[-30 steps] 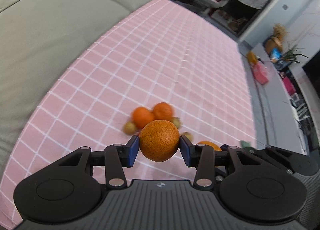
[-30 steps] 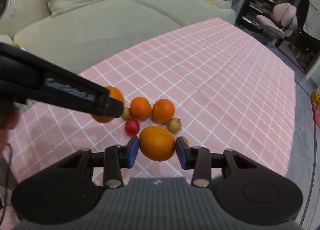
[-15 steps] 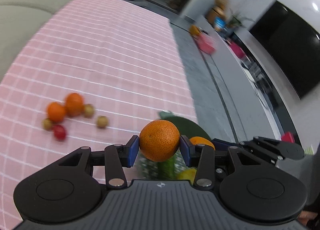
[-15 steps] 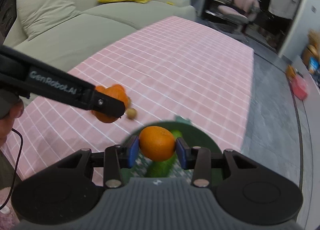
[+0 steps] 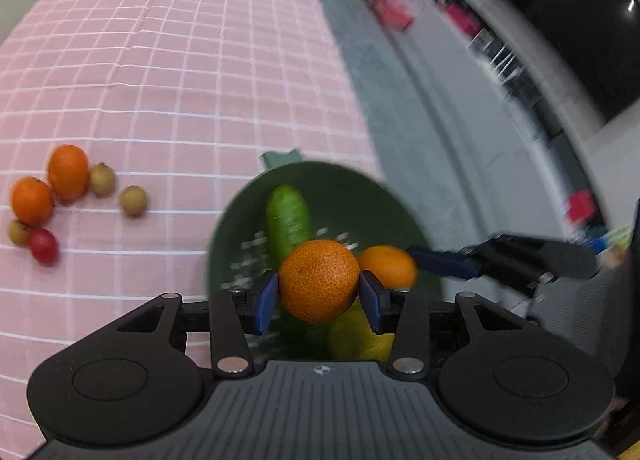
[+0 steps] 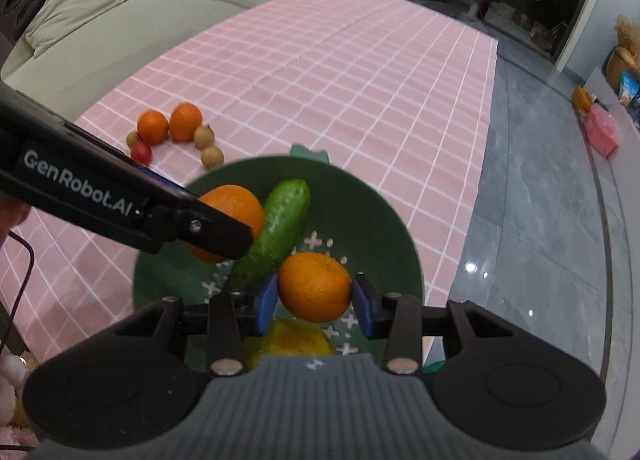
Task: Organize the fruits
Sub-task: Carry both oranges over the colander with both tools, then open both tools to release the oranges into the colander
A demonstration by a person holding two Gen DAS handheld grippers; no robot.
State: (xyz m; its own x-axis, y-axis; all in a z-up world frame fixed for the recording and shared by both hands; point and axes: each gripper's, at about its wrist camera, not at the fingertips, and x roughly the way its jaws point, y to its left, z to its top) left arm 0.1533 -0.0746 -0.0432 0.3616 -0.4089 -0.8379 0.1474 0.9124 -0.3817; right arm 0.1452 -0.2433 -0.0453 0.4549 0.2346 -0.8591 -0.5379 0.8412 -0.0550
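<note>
The left gripper holds a round orange with bumpy, dotted skin. Its blue pads press on both sides of the fruit. The right gripper holds a second orange, a smoother one, the same way. Both oranges hang over a dark green bowl. The bowl is round, with little white cross marks inside.

In the bowl lies a long green cucumber with rough skin. It is tilted, one end up toward the far rim. A yellow fruit sits low in the bowl, partly hidden under the right gripper.

The bowl stands near the edge of a table with a pink cloth. The cloth has thin white lines that make squares. Past that edge is a shiny grey floor.

To the left of the bowl is a small heap of fruit on the cloth: two small oranges, three little brown round fruits, and one small red fruit. They lie close together, some touching. The far part of the cloth is bare and flat. A soft beige sofa stands along the left side of the table.
</note>
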